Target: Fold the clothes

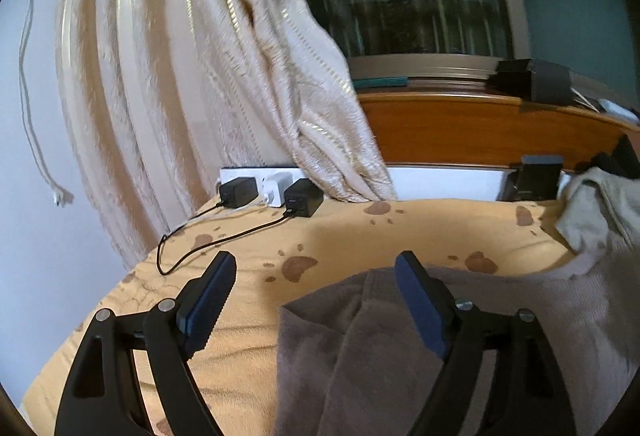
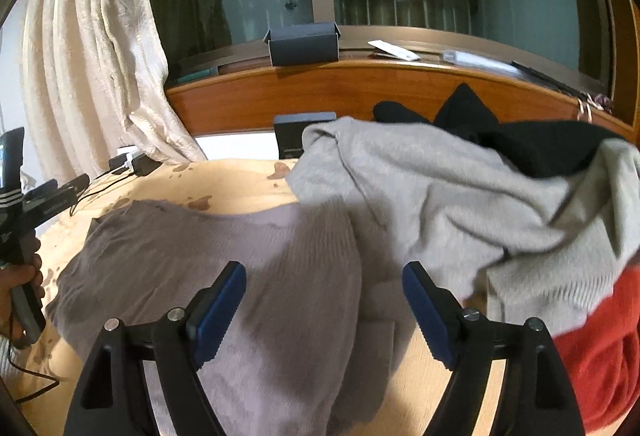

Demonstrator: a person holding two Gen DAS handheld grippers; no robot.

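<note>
There are four garments on the bed: one mauve sweater (image 2: pixel 224 260), one light grey sweater (image 2: pixel 420 188), one black garment (image 2: pixel 540 148) and one red garment (image 2: pixel 600 348). Three chargers sit in one power strip (image 1: pixel 236 172): two black chargers (image 1: pixel 238 191) and one white charger (image 1: pixel 276 188). Two dark boxes are visible, one box on the headboard ledge (image 2: pixel 303 46) and one box below it (image 2: pixel 290 138). One curtain (image 1: pixel 192 76) hangs at the window.
</note>
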